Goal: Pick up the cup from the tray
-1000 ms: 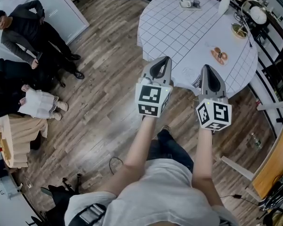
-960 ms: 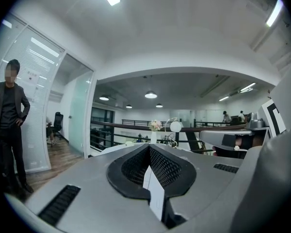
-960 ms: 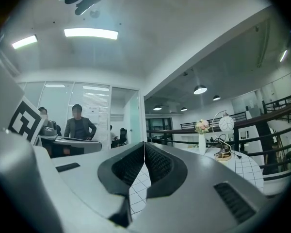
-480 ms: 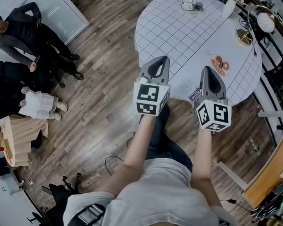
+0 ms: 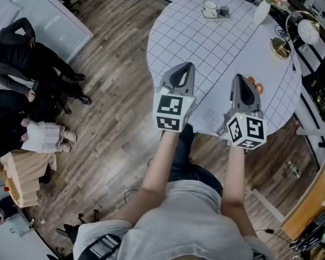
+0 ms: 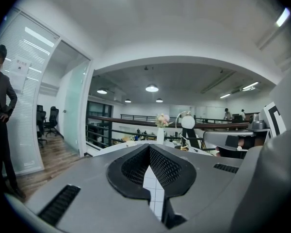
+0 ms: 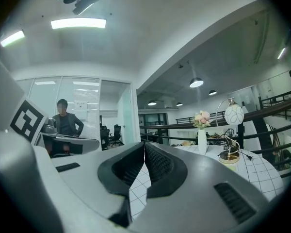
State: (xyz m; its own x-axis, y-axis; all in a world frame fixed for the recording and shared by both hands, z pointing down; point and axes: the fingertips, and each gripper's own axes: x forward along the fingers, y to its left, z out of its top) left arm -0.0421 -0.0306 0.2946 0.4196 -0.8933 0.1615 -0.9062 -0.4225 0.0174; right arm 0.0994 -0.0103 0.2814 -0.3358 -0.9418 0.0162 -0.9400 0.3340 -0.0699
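A white cup (image 5: 209, 7) stands on a small tray (image 5: 215, 15) at the far edge of the round table (image 5: 206, 42) with its white gridded cloth, beside a small dark thing (image 5: 224, 11). My left gripper (image 5: 185, 68) and right gripper (image 5: 242, 80) are both shut and hold nothing. They hover side by side over the table's near edge, far short of the cup. In the left gripper view the jaws (image 6: 149, 147) meet tip to tip; the right gripper view shows the same (image 7: 144, 145). The cup is in neither gripper view.
A white vase with flowers (image 5: 260, 5), a globe lamp (image 5: 307, 31) on a brass base (image 5: 279, 47) and a plate with orange food (image 5: 255, 85) sit on the table's right side. People (image 5: 27, 47) stand at the left on the wood floor. A railing runs along the right.
The table has come nearer and lower in the head view; both grippers now reach over its near edge. Their jaws stayed shut.
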